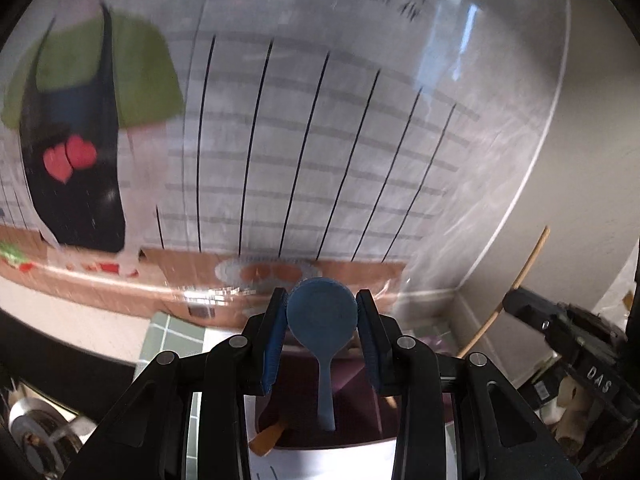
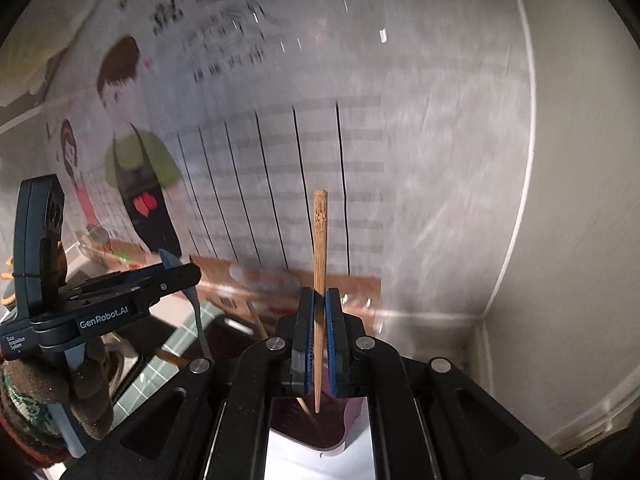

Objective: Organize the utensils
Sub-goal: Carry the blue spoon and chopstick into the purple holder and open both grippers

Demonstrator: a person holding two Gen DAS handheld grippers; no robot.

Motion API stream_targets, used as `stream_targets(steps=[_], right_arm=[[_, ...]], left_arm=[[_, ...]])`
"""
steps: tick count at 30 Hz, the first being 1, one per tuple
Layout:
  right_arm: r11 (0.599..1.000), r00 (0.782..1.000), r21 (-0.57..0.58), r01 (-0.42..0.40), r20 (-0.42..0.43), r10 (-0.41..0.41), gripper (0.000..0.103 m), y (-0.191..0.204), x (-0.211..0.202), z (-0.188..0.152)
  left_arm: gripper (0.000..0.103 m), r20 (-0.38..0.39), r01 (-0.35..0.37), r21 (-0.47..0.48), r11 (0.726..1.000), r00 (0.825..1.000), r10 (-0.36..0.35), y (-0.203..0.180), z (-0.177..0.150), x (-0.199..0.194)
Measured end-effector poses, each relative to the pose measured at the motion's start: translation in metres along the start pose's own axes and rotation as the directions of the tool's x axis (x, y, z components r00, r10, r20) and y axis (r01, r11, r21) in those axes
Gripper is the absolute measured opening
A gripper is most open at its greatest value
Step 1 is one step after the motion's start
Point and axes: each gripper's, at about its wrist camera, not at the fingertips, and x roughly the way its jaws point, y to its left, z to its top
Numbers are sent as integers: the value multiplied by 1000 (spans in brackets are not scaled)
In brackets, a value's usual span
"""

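My left gripper [image 1: 322,312] is shut on a blue plastic spoon [image 1: 322,316]; the pads grip its round bowl and its handle hangs down toward a dark maroon holder [image 1: 352,376] below. My right gripper [image 2: 319,312] is shut on a bamboo chopstick [image 2: 320,248], held upright with its thin tip down over the same maroon holder [image 2: 328,420]. The left gripper [image 2: 120,292] with the spoon shows at the left of the right wrist view. The right gripper's body [image 1: 568,332] and the chopstick [image 1: 516,284] show at the right of the left wrist view.
A wall poster [image 1: 320,140] with cartoon figures and ruled columns fills the background. A green tiled mat [image 1: 172,340] lies under the holder on a white surface. A sink drain [image 1: 28,428] is at lower left. A room corner [image 2: 484,320] is at right.
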Motion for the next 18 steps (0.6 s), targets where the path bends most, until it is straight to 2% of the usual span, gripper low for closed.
stream_targets(steps=[4, 6, 9, 13, 16, 18], right_arm=[[997, 991, 50, -52, -119, 58, 7, -7, 24, -17], [986, 973, 118, -116, -188, 137, 8, -15, 37, -27], [986, 974, 128, -104, -190, 127, 8, -18, 33, -34], [991, 982, 107, -82, -164, 98, 10, -14, 11, -40], [996, 987, 79, -50, -146, 61, 15, -9, -15, -50], [997, 989, 67, -34, -144, 44, 26, -6, -31, -58]], left_arm=[[38, -41, 14, -34, 999, 999, -15, 8, -10, 17], [51, -57, 13, -33, 999, 998, -14, 9, -14, 19], [53, -56, 17, -38, 999, 998, -19, 9, -15, 10], [58, -35, -12, -22, 1000, 999, 11, 4, -20, -24], [64, -25, -44, 17, 999, 999, 44, -4, -33, -57], [67, -27, -59, 34, 998, 998, 60, -9, -49, -80]])
